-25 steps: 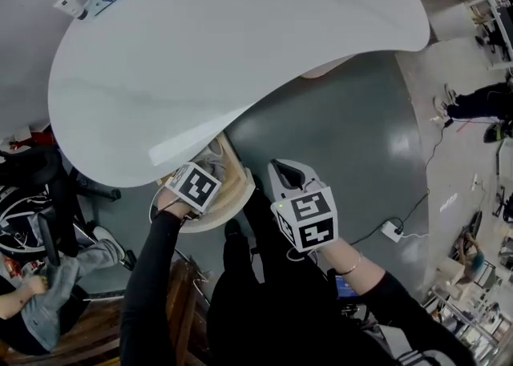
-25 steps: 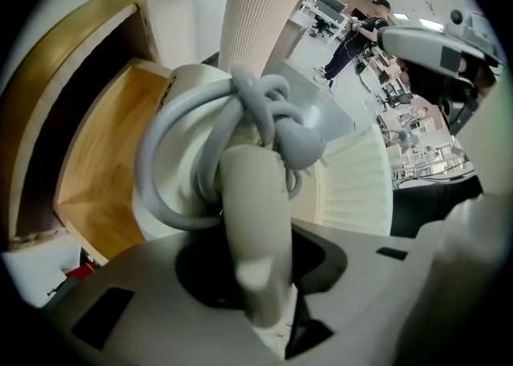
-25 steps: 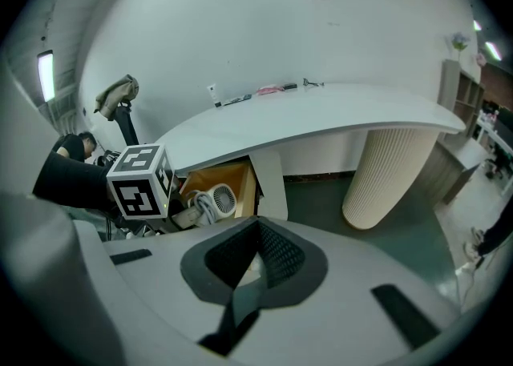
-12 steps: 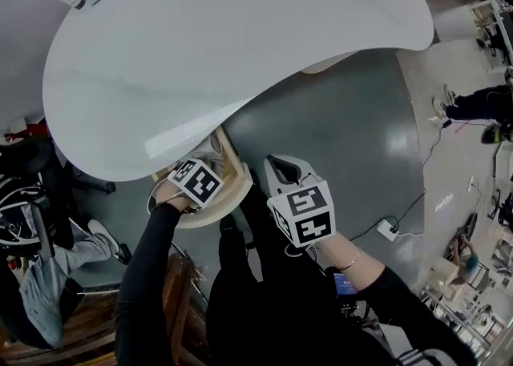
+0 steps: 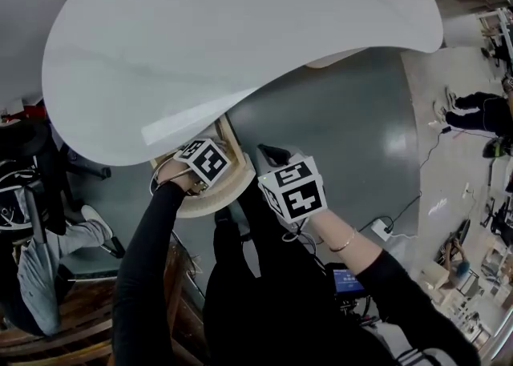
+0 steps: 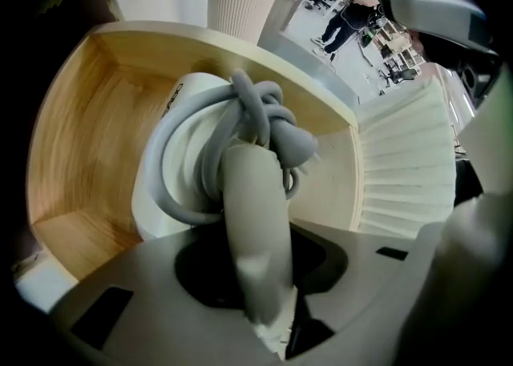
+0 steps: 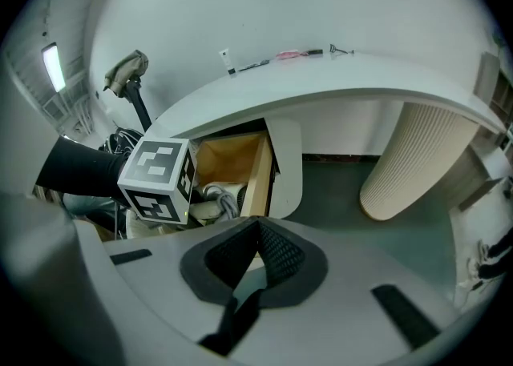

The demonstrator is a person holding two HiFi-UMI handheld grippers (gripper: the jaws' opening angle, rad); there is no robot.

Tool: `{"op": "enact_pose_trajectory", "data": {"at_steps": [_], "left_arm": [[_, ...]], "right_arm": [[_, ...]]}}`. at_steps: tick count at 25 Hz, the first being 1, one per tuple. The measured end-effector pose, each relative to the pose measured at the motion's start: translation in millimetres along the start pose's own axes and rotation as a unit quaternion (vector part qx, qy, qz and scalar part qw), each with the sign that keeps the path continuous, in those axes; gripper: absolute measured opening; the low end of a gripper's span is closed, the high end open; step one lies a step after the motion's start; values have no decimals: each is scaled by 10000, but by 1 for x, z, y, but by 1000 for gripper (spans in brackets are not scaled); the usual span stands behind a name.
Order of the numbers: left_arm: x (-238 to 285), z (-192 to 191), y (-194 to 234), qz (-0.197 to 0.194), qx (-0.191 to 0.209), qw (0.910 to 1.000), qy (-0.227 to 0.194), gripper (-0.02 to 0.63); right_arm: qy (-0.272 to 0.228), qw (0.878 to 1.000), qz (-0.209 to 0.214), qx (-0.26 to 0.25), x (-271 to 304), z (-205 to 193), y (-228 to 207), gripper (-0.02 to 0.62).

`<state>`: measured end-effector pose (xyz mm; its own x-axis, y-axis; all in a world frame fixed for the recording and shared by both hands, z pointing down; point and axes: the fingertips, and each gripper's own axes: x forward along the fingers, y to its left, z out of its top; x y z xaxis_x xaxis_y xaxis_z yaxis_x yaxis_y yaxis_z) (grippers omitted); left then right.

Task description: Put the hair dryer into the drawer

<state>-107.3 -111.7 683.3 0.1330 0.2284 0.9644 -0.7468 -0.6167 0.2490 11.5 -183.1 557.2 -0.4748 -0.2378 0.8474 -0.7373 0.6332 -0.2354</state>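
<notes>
My left tongs (image 6: 258, 300) pinch the hair dryer (image 6: 180, 172) by its stiff handle (image 6: 252, 212), head down inside the open drawer (image 6: 76, 140) under the desk (image 5: 240, 36). Right tongs (image 7: 255, 232): pressed together, empty. Likely head-heavy, smooth-shelled; the wound cord (image 6: 260, 112) is soft, a poor hold.

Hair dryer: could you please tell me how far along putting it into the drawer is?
Done: the light wooden drawer stands open. In hand: the left gripper grips the handle of the pale grey, cord-wrapped hair dryer, already between the drawer's walls. Remaining: release it and probably close the drawer; the right gripper is empty, jaws together.
</notes>
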Motion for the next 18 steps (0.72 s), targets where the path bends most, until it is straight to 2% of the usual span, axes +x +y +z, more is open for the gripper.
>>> {"op": "enact_pose_trajectory", "data": {"at_steps": [5,12,18], "left_arm": [[8,5,1,-25,-35,9999,126,124],[13,9,6,157,115,9996,208,124],[18,9,8,408,251,9984,309,126]], "right_arm": [[307,9993,174,-86,16,-2,3,2],[665,9973,295,-80,29,-8,3,2],[714,9970,281,-17,33,-8,0,2]]}}
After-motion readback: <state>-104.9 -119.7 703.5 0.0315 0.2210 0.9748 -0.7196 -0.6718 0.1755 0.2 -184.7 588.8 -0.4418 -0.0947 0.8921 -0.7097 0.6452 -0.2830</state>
